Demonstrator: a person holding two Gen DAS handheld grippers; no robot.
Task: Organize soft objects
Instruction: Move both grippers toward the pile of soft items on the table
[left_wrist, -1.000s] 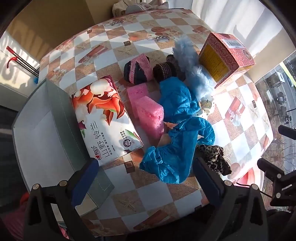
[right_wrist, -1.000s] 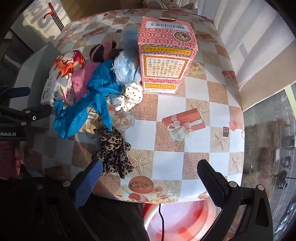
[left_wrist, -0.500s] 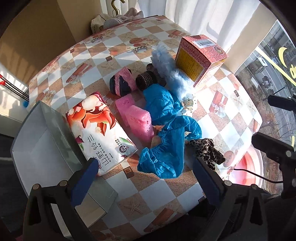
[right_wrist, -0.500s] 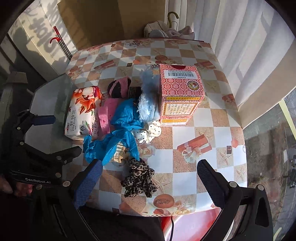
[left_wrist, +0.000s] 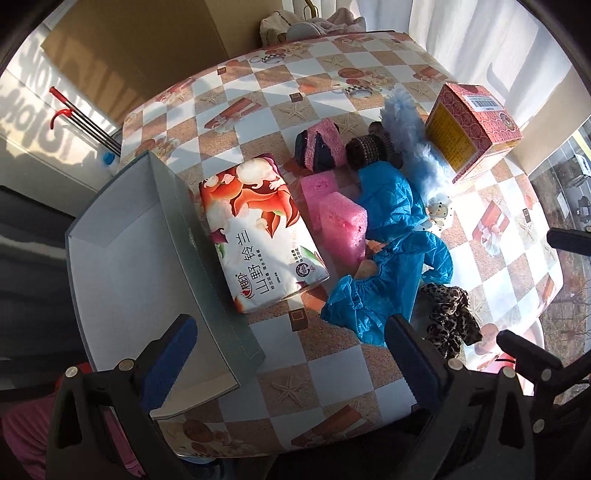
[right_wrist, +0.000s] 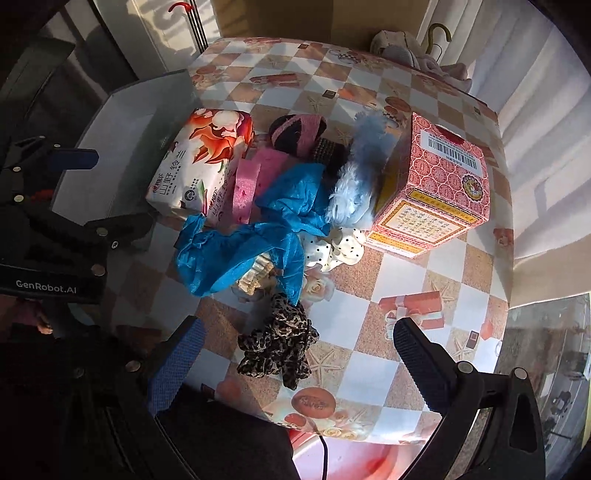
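Observation:
A pile of soft things lies mid-table: a flowered tissue pack (left_wrist: 258, 236) (right_wrist: 199, 162), pink sponges (left_wrist: 340, 218) (right_wrist: 245, 188), blue crinkled covers (left_wrist: 388, 280) (right_wrist: 251, 240), a leopard scrunchie (left_wrist: 448, 317) (right_wrist: 280, 343), a white dotted scrunchie (right_wrist: 340, 247), a blue fluffy piece (left_wrist: 410, 140) (right_wrist: 358, 177) and a pink-and-black piece (left_wrist: 319, 146) (right_wrist: 295, 133). An open grey box (left_wrist: 133, 258) (right_wrist: 122, 122) stands left of the tissue pack. My left gripper (left_wrist: 290, 358) is open and empty above the table's near edge. My right gripper (right_wrist: 295, 365) is open and empty over the leopard scrunchie.
A red-and-yellow carton (left_wrist: 472, 125) (right_wrist: 432, 188) stands to the right of the pile. The table has a checked cloth (left_wrist: 332, 369) (right_wrist: 406, 280). Curtains (left_wrist: 480, 37) hang behind it. A red bucket (right_wrist: 351, 458) sits below the table's near edge.
Both grippers have pulled up and back from the table and turned leftward; more of the grey box and room now shows. Nothing on the table has moved.

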